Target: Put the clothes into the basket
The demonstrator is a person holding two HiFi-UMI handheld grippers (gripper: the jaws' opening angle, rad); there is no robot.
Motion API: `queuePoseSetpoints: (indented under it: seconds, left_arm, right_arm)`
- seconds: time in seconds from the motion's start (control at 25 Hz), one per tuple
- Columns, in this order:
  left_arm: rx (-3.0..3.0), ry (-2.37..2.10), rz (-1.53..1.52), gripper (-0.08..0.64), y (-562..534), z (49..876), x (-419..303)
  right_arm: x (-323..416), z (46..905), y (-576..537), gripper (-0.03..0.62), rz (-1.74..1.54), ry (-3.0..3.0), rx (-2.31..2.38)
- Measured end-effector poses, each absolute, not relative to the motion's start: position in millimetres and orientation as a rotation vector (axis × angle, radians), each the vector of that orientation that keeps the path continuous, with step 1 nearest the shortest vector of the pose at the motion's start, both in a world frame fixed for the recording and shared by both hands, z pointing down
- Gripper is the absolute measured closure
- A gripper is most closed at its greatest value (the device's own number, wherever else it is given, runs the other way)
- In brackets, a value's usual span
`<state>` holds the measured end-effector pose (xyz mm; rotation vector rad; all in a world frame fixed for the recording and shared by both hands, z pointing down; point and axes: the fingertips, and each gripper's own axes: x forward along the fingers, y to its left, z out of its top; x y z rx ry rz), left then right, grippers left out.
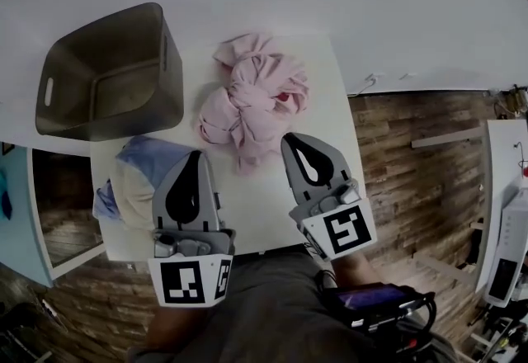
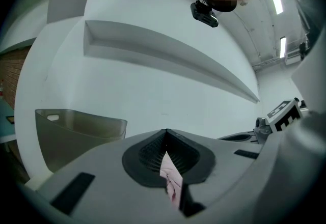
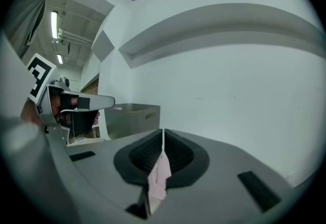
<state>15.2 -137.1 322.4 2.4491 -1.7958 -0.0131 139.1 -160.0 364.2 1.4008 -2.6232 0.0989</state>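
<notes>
1. Jaws of the left gripper (image 2: 166, 134) are closed, with a fold of the pink garment (image 1: 252, 101) pinched between the pads. The cloth hangs down through the gap behind the tips.
2. Jaws of the right gripper (image 3: 163, 134) are also closed tight and pinch another fold of the same pink cloth, which also trails down behind the tips.
3. The rest of the pink garment is a bunched heap on the worktop (image 1: 264, 213), just ahead of both pairs of jaws. The right tips touch its near edge. The left tips are just beside its near-left edge.
4. The basket (image 1: 169, 64) stands upright with its open side up, ahead and to the left of both pairs of jaws. It is nearer the left pair and close to the pink heap, but not touching it.
5. A blue and cream garment (image 1: 136, 172) lies on the worktop beside and partly under the left jaws, on their outer side.
6. Both grippers sit side by side and apart, pointing roughly level toward the white wall (image 2: 168, 90) behind the worktop.
</notes>
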Motion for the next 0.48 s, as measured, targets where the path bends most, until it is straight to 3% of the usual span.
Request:
queuePoseSetpoints:
  seconds: [0.12,0.32,0.48]
  left_arm:
    - [2.417,-1.785,0.023,0.551,-143,343,14]
    - [2.365,-1.725,0.085,0.551,-143,380,20]
    - [2.333,-1.707,0.107,0.551,-157,405,16]
  right_arm:
    - [135,392,-165,0.545,0.156,-2.622,1.366]
    - [129,447,-164,0.365,0.296,-2.595,1.280]
    - [121,485,-174,0.263,0.334,-2.568,1.213]
